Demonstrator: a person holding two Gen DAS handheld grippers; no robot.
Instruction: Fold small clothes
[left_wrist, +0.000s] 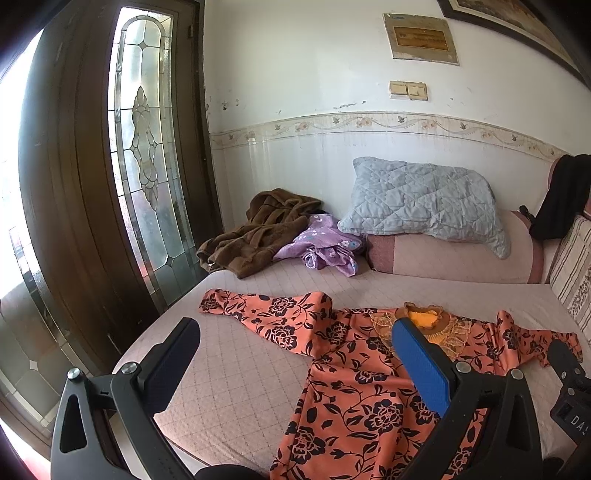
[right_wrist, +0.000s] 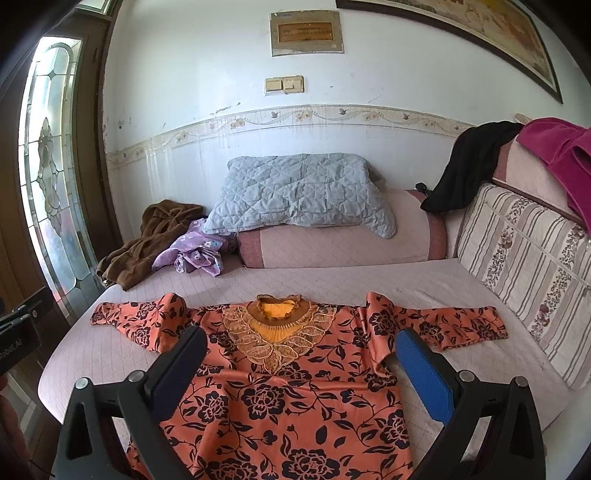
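An orange blouse (right_wrist: 295, 398) with black flowers and a lace collar lies spread face up on the pink bed, both sleeves out to the sides. My right gripper (right_wrist: 301, 339) hovers open above its chest, below the collar, with nothing between its fingers. In the left wrist view the same blouse (left_wrist: 362, 391) lies to the right. My left gripper (left_wrist: 295, 332) stands open over the bed near the blouse's left sleeve (left_wrist: 258, 310), holding nothing. The right gripper's body shows at the right edge of the left wrist view.
At the back lie a brown robe (right_wrist: 147, 240), a crumpled purple garment (right_wrist: 195, 254), and a grey quilted pillow (right_wrist: 299, 195) on a pink bolster (right_wrist: 332, 245). A striped cushion (right_wrist: 524, 273) lines the right side. A black cloth (right_wrist: 469, 166) and magenta cloth (right_wrist: 561, 155) hang there. Left is a glass door (left_wrist: 144, 147).
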